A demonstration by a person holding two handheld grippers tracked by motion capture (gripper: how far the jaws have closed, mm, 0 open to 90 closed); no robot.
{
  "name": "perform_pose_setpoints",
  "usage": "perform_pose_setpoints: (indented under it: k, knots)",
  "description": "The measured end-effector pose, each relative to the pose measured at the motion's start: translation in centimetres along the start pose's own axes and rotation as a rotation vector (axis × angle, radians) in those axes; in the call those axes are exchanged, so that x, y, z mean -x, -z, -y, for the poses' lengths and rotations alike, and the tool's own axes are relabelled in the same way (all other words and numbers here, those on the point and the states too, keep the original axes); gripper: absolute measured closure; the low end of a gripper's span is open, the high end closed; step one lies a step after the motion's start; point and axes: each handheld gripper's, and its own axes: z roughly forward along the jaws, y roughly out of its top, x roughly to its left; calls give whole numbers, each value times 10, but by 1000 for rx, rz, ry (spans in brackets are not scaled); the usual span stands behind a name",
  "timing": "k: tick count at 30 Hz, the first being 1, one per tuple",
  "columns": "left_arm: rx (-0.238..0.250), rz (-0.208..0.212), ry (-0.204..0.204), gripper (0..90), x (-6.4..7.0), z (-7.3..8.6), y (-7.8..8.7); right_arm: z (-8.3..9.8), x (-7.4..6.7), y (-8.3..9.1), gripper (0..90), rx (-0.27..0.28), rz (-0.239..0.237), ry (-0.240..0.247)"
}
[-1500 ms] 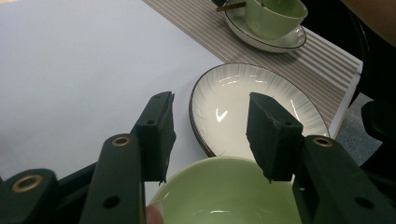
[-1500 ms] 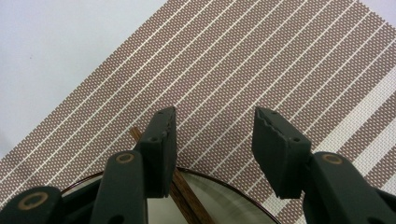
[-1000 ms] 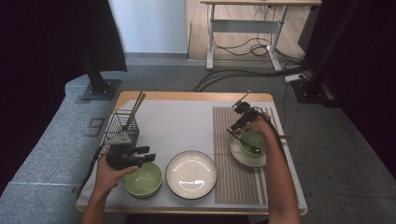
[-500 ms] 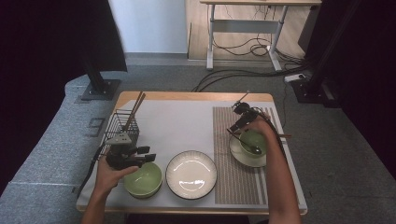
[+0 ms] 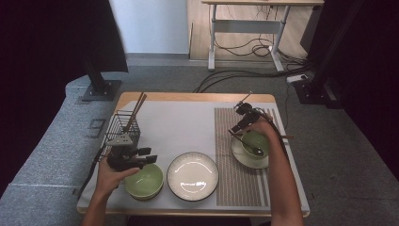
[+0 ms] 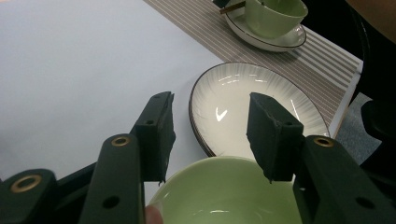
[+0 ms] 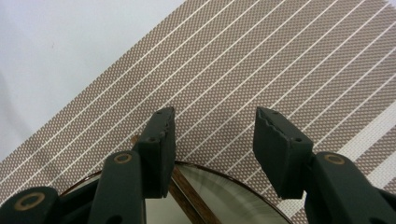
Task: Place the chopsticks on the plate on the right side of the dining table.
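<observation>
Green glaze marks the bowl (image 5: 144,181) at the near left of the bench (image 5: 188,98), and the left claw (image 5: 149,156) hangs just over its far rim with the jaws standing apart; in the left gripper view the bowl (image 6: 229,196) lies below and between the 2 black jaws, and nothing is pinched between them. Just right of it sits a white ribbed plate (image 5: 192,175) with a dark rim, close to the bowl, though I cannot tell whether they touch. The right claw (image 5: 234,130) is at the far left edge of a second green bowl (image 5: 255,143), which stands on a saucer (image 5: 244,159) on the striped brown mat (image 5: 235,155) and has a spoon (image 5: 251,147) in it. In the right gripper view the right claw (image 7: 214,154) has its jaws parted over the mat (image 7: 261,60), above the saucer's rim (image 7: 233,184), with a brown wooden stick (image 7: 187,205) lying by the left jaw; its pads press on nothing I can see. At the far left of the bench a black wire basket (image 5: 123,128) holds chopsticks (image 5: 135,109) upright.
</observation>
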Motion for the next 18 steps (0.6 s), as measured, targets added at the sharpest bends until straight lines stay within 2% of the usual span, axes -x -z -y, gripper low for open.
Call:
perform_pose_setpoints:
  k: [3,10,18]
  knots:
    - [1,-1,0,512,0,0,1,0,2,6,490,44,17,-19]
    - [3,0,0,512,0,0,1,4,7,22,471,93,63,-61]
    - [6,1,-1,512,0,0,2,26,14,42,458,135,99,-127]
